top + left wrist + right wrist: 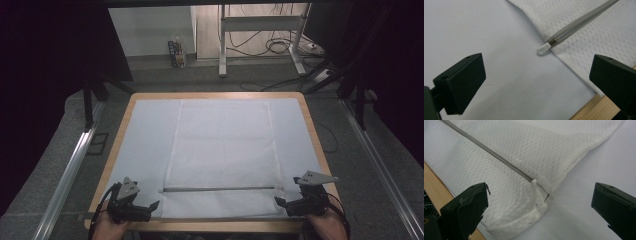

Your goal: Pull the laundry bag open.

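Note:
A white mesh bag [222, 145] lies flat on the pale sheet [145, 135] that covers the table. A grey zipper [217, 189] runs across the bag near the front edge. My left gripper [151, 210] stands open at the bag's front left corner, apart from it. In the left gripper view the zipper's white end cap [543, 48] lies ahead of the wide black jaws, with nothing between them. My right gripper [282, 206] stands open at the front right corner. In the right gripper view the white zipper pull [533, 192] and the rumpled mesh corner [524, 220] lie between the jaws, untouched.
The table's wooden rim [215, 226] shows along the front, close under both grippers. Behind the table stand a metal desk frame [223, 45] and loose cables [280, 47] on the floor. Metal rails [70, 170] run along both sides of the table.

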